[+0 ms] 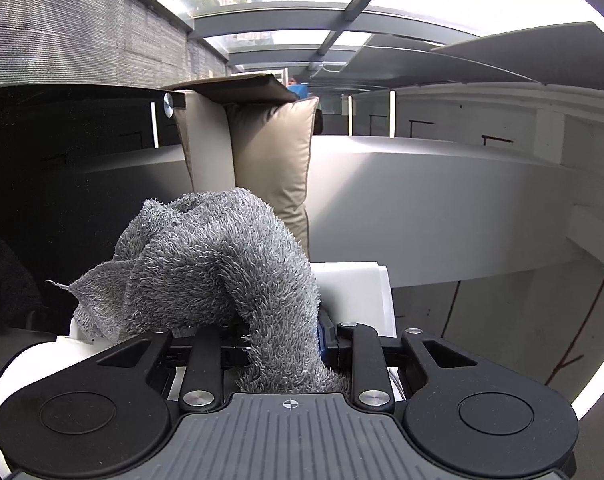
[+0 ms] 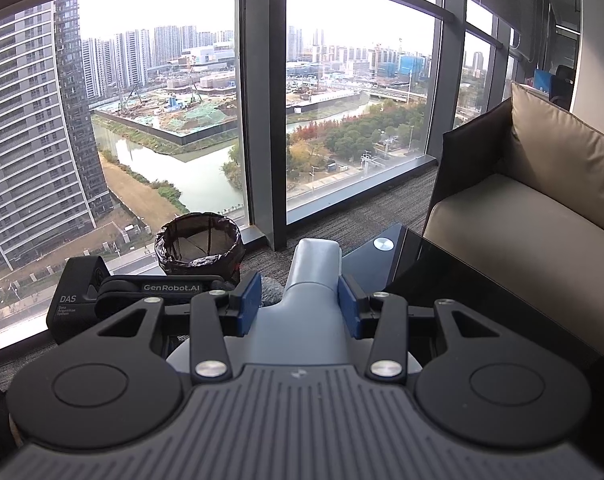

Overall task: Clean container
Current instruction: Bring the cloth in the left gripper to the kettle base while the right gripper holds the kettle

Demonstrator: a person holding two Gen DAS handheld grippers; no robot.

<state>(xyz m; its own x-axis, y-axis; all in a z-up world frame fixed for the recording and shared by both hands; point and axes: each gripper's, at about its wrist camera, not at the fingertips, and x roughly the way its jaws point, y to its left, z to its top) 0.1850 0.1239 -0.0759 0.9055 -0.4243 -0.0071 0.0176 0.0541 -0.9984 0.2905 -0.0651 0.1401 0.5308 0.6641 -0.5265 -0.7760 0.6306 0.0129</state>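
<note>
Through my left wrist camera, my left gripper (image 1: 286, 336) is clamped on a grey cloth (image 1: 214, 264), which bunches up ahead of the fingers and droops to the left; a tail of it runs back between them toward the camera. Just behind the cloth, to the right, a white container (image 1: 361, 292) shows its edge, touching or nearly touching the cloth; I cannot tell which. Farther ahead stands a tan cushion (image 1: 278, 160). Through my right wrist camera, my right gripper (image 2: 300, 302) is closed on the pale blue-grey container (image 2: 315, 280), its blue pads (image 2: 249, 298) pressed to both sides of the narrow neck, which points straight ahead. To the left of my fingers sits the other gripper's black body (image 2: 114, 300), with a lined bin (image 2: 200, 242) on the carpet beyond it, by the window (image 2: 162, 100). To the right lies a dark glass tabletop (image 2: 441, 276), and past it a beige sofa (image 2: 533, 216).
</note>
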